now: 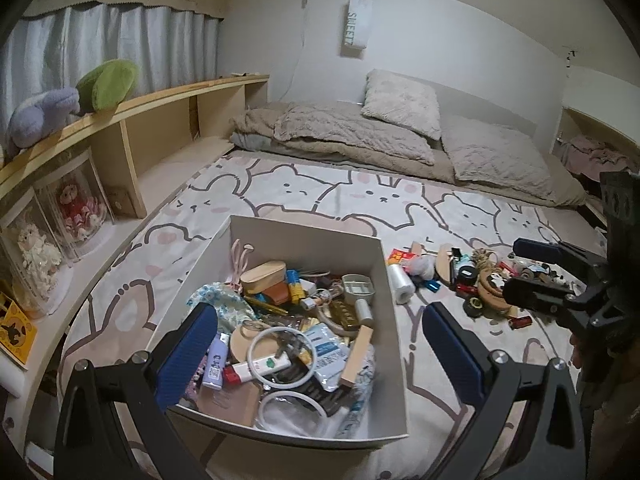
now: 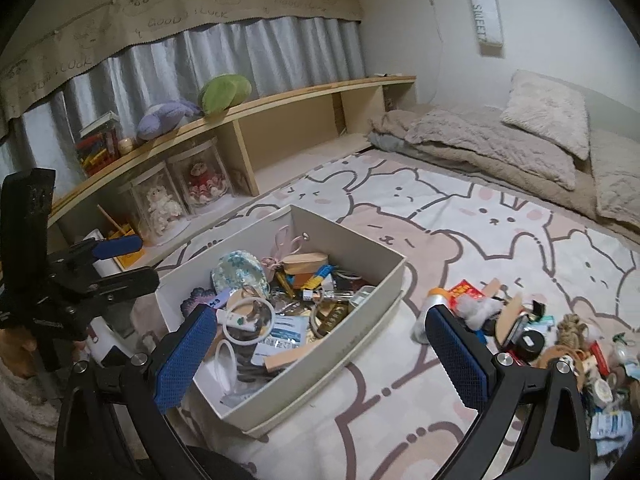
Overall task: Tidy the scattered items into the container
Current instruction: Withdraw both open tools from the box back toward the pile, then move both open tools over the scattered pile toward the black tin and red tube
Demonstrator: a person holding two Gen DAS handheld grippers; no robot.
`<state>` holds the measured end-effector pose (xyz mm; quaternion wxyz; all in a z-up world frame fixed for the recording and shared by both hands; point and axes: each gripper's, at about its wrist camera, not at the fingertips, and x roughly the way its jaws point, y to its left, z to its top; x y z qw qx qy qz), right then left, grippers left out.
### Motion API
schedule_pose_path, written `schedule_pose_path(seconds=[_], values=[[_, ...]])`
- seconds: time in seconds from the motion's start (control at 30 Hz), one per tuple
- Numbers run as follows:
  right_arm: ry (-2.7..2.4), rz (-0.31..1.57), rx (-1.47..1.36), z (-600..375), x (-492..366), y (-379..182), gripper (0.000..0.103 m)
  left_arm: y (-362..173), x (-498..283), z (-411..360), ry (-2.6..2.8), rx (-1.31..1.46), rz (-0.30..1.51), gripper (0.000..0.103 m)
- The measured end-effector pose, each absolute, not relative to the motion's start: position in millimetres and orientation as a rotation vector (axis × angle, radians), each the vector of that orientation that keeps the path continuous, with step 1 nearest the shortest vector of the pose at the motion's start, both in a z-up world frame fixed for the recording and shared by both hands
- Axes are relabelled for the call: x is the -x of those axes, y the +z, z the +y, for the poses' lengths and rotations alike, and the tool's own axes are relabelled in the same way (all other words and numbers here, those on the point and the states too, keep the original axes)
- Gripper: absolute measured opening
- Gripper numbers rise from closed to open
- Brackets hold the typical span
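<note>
Two grippers: both held above the bed, each with jaws spread wide and nothing between the blue pads.
Left gripper (image 1: 320, 344): hangs over the near end of the box, one pad above the clutter inside, the other outside the box's right wall.
Right gripper (image 2: 320, 348): released, poised over the box's near right wall; in the left wrist view it appears at the right edge, above the loose pile.
Box (image 1: 390, 316): open beige cardboard container on the bunny-print sheet (image 1: 168, 280), already heaped with small things, among them a white ring (image 1: 280, 354), a wooden case (image 1: 264, 276) and a blue floral pouch (image 1: 224, 300).
Scattered items (image 1: 480, 280): small mixed pile on the sheet, right of the box and apart from it; a white plastic roll (image 1: 402, 284) lies nearest the box wall.
Farther back: beige pillows (image 1: 402, 102) and a folded quilt (image 1: 340, 136) at the head of the bed.
Left side: wooden shelf (image 1: 160, 100) carrying a purple plush (image 1: 42, 118) and a green plush (image 1: 106, 84).
</note>
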<state>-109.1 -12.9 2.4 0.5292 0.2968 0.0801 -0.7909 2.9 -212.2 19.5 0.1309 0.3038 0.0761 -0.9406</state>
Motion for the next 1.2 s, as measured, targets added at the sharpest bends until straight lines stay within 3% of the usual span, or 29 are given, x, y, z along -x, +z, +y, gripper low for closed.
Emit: schedule_pose_path(seconds=[1.2], values=[[-1.986, 0.118, -0.627, 92, 95, 26, 0.103, 50, -32, -133, -2.847, -0.786, 0.187, 0.103]])
